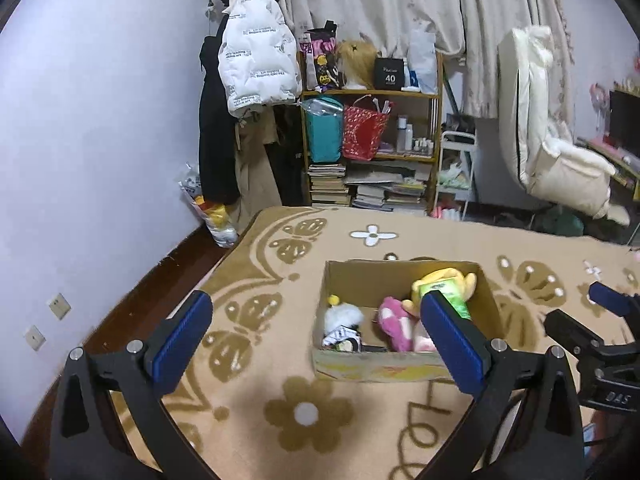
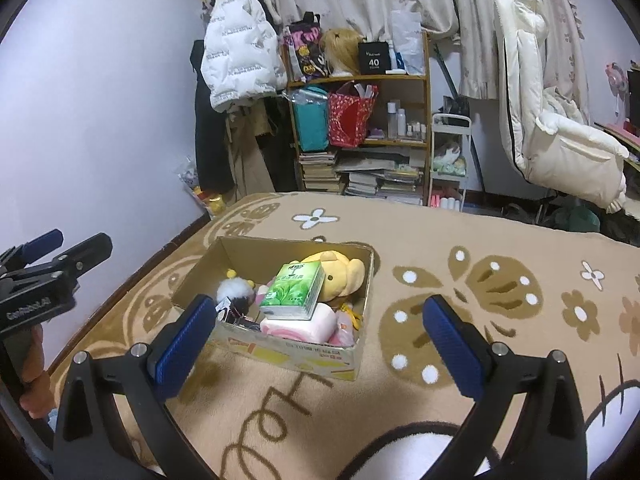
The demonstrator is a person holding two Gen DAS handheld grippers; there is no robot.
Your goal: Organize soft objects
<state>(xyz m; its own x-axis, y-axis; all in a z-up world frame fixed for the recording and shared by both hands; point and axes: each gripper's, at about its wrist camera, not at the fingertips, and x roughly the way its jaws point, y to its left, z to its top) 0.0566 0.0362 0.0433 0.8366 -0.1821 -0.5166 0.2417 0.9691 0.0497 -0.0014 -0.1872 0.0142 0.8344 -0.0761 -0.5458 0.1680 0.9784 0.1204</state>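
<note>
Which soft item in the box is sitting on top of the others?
The green tissue pack: it lies atop the pink plush and against the yellow plush, while the white fluffy toy sits lower in the cardboard box.

One cardboard box (image 2: 304,354) holds one green tissue pack (image 2: 294,294), one yellow plush (image 2: 340,272) and one pink plush (image 2: 300,326).
</note>
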